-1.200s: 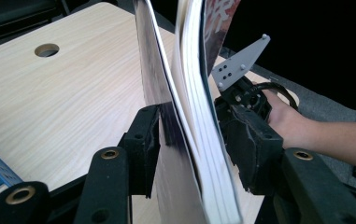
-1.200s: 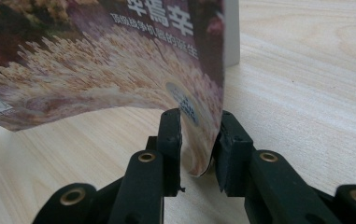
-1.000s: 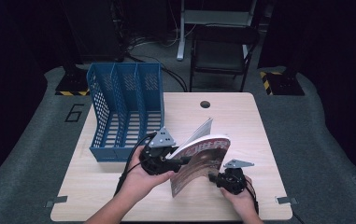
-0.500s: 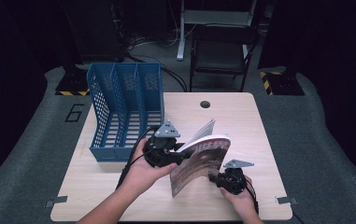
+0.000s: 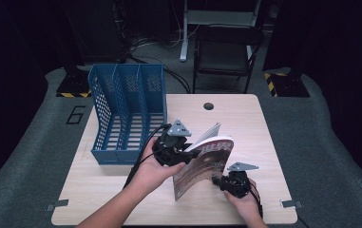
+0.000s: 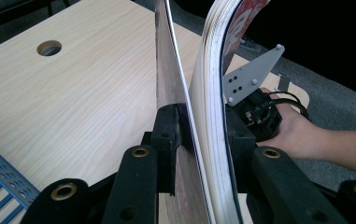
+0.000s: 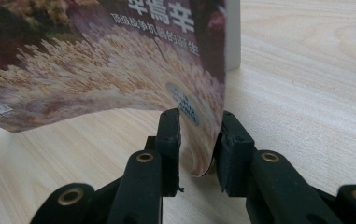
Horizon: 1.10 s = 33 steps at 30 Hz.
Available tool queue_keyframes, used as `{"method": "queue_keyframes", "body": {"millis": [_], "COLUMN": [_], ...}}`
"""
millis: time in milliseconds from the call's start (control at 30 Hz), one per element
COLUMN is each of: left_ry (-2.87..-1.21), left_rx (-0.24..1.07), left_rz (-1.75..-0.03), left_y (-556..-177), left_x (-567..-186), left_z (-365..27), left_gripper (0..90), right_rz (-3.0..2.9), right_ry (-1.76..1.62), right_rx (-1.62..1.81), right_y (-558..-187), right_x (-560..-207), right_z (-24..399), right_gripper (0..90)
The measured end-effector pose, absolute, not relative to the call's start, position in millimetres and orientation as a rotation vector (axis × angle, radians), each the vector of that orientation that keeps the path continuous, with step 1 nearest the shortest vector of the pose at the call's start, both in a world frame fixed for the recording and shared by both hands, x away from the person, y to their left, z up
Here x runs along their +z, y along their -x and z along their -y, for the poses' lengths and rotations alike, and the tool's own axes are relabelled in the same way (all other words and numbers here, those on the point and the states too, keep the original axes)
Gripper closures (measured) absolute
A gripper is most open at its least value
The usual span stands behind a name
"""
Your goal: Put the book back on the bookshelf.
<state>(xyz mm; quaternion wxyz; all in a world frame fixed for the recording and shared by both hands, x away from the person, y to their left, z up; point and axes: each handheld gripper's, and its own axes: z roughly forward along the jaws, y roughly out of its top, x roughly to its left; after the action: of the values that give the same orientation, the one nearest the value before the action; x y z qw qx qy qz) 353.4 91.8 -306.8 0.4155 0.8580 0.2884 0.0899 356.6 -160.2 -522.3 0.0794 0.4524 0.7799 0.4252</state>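
A magazine [image 5: 202, 166] with a reddish-brown cover stands on edge on the wooden table [image 5: 250, 128], bowed. My left gripper [image 5: 188, 153] clamps its upper left edge. In the left gripper view the jaws [image 6: 203, 126] have just been closing, and they press on a loose cover sheet and the thick block of pages [image 6: 210, 70]. My right gripper [image 5: 219, 180] sits low at the magazine's near right. Its jaws [image 7: 199, 135] are shut on the curled lower corner of the cover [image 7: 96, 60], just above the tabletop. The right gripper's grey plate [image 6: 252, 74] stands behind the pages.
A blue three-slot file rack [image 5: 126, 109] stands on the table's left side, close to the left hand. A cable hole [image 5: 208, 106] lies near the far edge. Beyond the table is a dark chair [image 5: 226, 47]. Bare wood stretches right of the magazine.
The left gripper has shifted slightly up and toward the magazine, and its jaws have narrowed on the pages. The right gripper has kept still on the lower corner.
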Motion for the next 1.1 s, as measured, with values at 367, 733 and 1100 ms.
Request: {"method": "queue_keyframes", "body": {"millis": [367, 733, 1100], "left_ry": [-2.221, -2.254, -2.285], "left_rx": [0.237, 0.254, 0.256], "left_rz": [-0.727, -0.734, -0.720], "left_y": [-355.4, -356.1, -359.4], "left_x": [-306.5, -304.1, -301.7], "left_z": [-84.9, -83.0, -82.3], "left_gripper": [77.8, 82.9, 83.5], "right_rz": [-2.328, -2.330, -2.330], "right_ry": [-1.354, -1.356, -1.362], "right_rx": [1.274, 1.277, 1.280], "right_y": [-356.3, -356.4, -356.4], "right_x": [-521.9, -521.4, -520.8], "right_z": [160.1, 160.1, 160.7], "right_gripper": [73.0, 72.9, 72.5]}}
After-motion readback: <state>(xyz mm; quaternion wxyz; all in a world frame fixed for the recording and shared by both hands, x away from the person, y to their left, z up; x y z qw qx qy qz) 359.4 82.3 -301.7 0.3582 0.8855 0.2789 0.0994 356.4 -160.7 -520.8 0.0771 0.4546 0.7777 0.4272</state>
